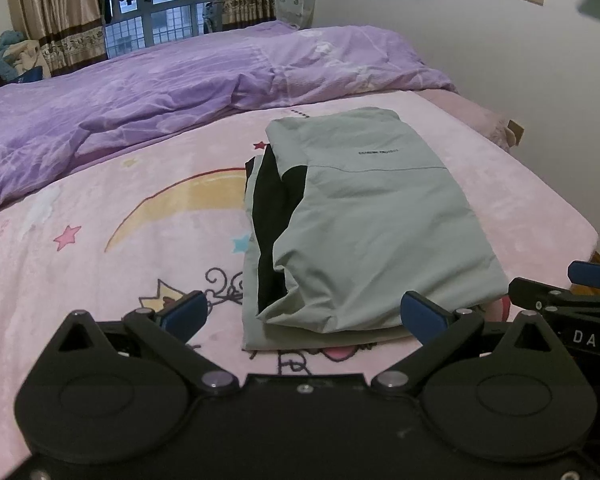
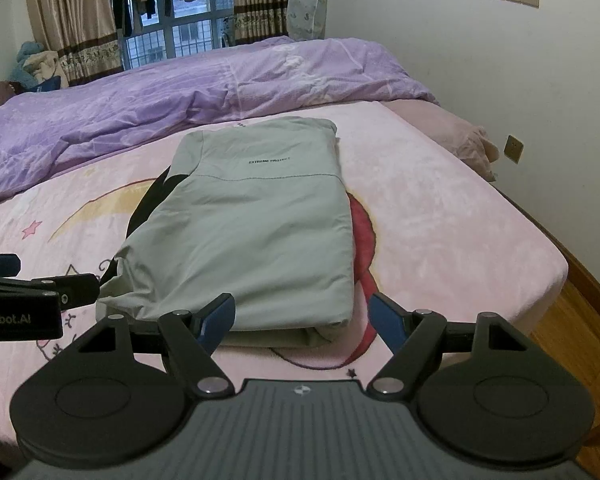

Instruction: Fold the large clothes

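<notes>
The jacket (image 1: 372, 216), pale green with a black lining, lies folded into a compact rectangle on the pink blanket (image 1: 100, 264) of the bed, near its front edge. A purple quilt (image 1: 160, 92) lies bunched behind it.

The left gripper (image 1: 306, 312) hovers at the jacket's near edge. Its fingers (image 1: 184, 310) stand wide open, one blue pad on each side of the jacket's near left corner, and grip nothing.

The right gripper (image 2: 302, 316) hovers at the same near edge, further right. Its fingers (image 2: 386, 322) are also spread wide and hold nothing; the folded edge lies between the pads, with no contact visible. The two grippers sit just beside each other.
</notes>
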The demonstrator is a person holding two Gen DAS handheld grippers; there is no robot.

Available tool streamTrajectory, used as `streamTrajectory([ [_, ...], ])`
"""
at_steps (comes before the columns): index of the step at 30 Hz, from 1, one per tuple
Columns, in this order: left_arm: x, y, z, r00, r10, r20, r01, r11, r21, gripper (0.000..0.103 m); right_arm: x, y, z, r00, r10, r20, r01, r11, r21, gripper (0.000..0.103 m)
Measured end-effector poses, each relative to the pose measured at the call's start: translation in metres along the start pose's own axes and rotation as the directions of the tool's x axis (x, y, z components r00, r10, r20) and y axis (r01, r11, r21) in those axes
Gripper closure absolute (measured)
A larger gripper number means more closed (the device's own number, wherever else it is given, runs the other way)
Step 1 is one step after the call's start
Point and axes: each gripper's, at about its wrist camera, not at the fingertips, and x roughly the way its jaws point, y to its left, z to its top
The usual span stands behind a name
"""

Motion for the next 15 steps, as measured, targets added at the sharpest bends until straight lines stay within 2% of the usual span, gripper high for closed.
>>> streamTrajectory([
  [15, -0.0031, 0.0005, -0.0024, 1.0, -0.003, 0.004, 0.003, 1.0, 0.003, 0.0, -0.0024, 0.0006, -0.0018, 1.0, 0.007, 0.005, -0.007, 1.0, -0.006, 0.013],
])
